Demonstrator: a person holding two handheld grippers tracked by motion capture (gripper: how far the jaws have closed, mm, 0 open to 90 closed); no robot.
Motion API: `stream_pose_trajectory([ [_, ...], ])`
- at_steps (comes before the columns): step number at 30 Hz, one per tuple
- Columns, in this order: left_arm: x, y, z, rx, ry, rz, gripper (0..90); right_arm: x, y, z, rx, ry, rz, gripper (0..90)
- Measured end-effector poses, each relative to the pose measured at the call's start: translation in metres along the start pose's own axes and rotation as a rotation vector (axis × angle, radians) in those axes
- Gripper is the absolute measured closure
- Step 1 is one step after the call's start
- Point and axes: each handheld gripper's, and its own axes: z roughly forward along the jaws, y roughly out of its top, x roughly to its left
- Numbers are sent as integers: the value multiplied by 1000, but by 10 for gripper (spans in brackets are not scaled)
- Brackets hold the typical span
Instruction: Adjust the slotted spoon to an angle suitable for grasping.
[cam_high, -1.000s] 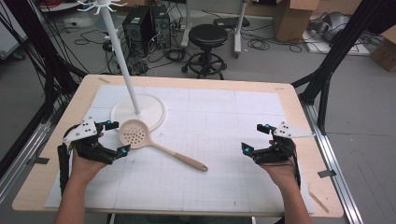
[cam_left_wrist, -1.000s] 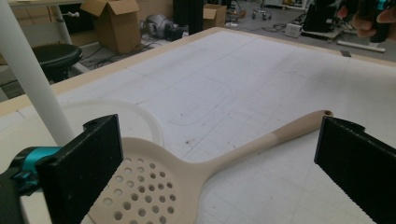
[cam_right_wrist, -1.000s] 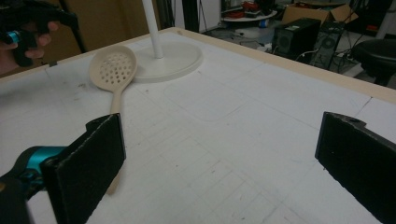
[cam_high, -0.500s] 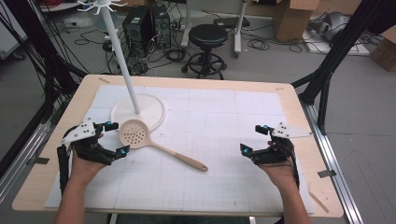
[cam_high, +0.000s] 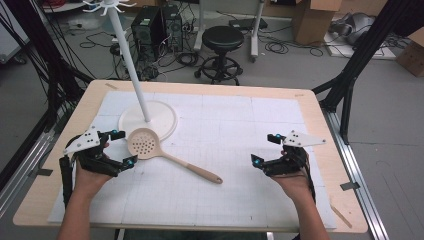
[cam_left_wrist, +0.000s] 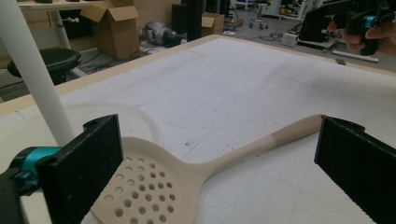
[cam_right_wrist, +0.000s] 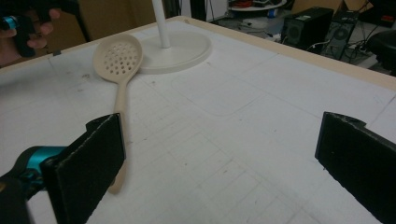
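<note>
A beige slotted spoon (cam_high: 175, 160) lies flat on the white mat, bowl toward the left and handle pointing right and toward me. My left gripper (cam_high: 124, 147) stands open just left of the bowl, not touching it. In the left gripper view the spoon (cam_left_wrist: 154, 186) lies low between the wide-apart jaws of the left gripper (cam_left_wrist: 219, 158). My right gripper (cam_high: 264, 148) is open over the mat, to the right of the handle's end. In the right gripper view the spoon (cam_right_wrist: 119, 60) lies ahead and to the left of the open right gripper (cam_right_wrist: 219, 158).
A white stand with a round base (cam_high: 160, 117) and a tall pole (cam_high: 131, 60) with hooks at its top rises behind the spoon's bowl, the bowl's rim overlapping the base. The white mat (cam_high: 240, 120) covers most of the wooden table (cam_high: 310, 100). Stool, boxes and cables sit on the floor beyond.
My right gripper has drifted slightly to the left. The spoon and the left gripper stay where they were.
</note>
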Motion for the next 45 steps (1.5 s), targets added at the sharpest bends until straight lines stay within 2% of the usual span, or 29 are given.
stream_pose_trajectory([
  [3, -1, 0, 0, 6, 0, 4, 17, 3, 3, 6, 11, 4, -3, 8],
  [8, -1, 0, 0, -1, 1, 4, 17, 8, 8, 20, 47, 12, -38, 10],
  [17, 0, 1, -4, -8, 6, 3, 17, 13, 21, 40, 53, 35, -35, 10],
  [27, 1, 2, -6, -20, 6, 3, 17, 26, 44, 70, 85, 81, -93, 14],
  [33, 1, 2, -4, -15, 4, 5, 17, 37, 54, 93, 137, 115, -133, 47],
  [35, 1, 2, -4, -17, 4, 5, 17, 39, 54, 96, 144, 119, -137, 52],
  [38, 2, 2, -4, -20, 6, 5, 17, 49, 55, 113, 196, 140, -160, 84],
  [40, 1, 2, -4, -14, 6, 6, 17, 54, 55, 122, 236, 151, -171, 153],
  [43, 1, 2, -4, -13, 4, 8, 17, 62, 53, 136, 280, 179, -190, 158],
  [44, 1, 2, -4, -13, 4, 8, 17, 62, 53, 136, 280, 179, -190, 158],
  [45, 2, 2, -3, -14, 4, 8, 17, 67, 51, 145, 314, 189, -205, 179],
])
